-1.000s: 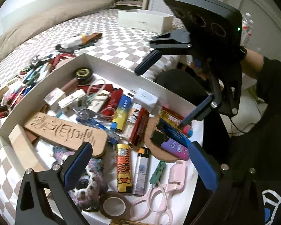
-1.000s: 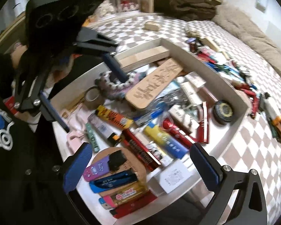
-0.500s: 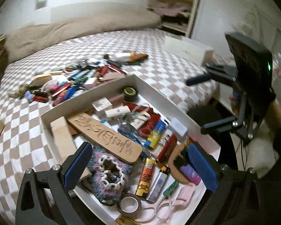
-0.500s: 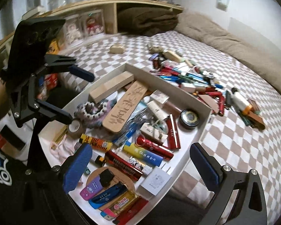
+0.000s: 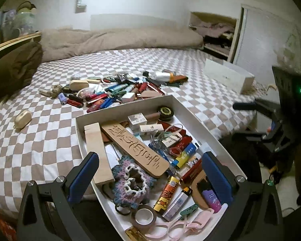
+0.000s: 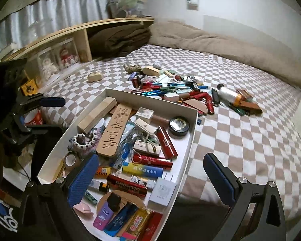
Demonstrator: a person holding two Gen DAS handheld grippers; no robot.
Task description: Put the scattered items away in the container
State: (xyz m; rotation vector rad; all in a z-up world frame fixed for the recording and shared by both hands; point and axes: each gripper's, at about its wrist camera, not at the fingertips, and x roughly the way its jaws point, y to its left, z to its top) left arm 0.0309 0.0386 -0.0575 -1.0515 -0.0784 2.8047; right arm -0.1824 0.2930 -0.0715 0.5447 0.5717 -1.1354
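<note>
A white box [image 5: 177, 101] [image 6: 193, 138] sits at the near edge of the checkered bed, full of lighters, pens, a carved wooden plaque [image 5: 137, 146], a wood block [image 5: 97, 150] and a crocheted piece [image 5: 130, 182]. A heap of scattered pens, lighters and small items [image 5: 114, 92] [image 6: 182, 92] lies on the bed beyond the box. My left gripper [image 5: 150, 172] is open and empty over the near end of the box. My right gripper [image 6: 152, 178] is open and empty over the box's near right side. Each gripper shows in the other's view [image 5: 260, 118] [image 6: 42, 116].
A small beige case [image 5: 23, 117] [image 6: 94, 77] lies alone on the bed to the left. A white rectangular box [image 5: 228, 76] stands at the bed's far right edge. A beige duvet [image 5: 120, 38] and a brown cushion [image 5: 14, 66] line the far side. A wooden shelf [image 6: 56, 46] stands left.
Both grippers have pulled back and tilted up from close over the box. The views now take in the whole bed and the scattered heap. Both stay open and empty.
</note>
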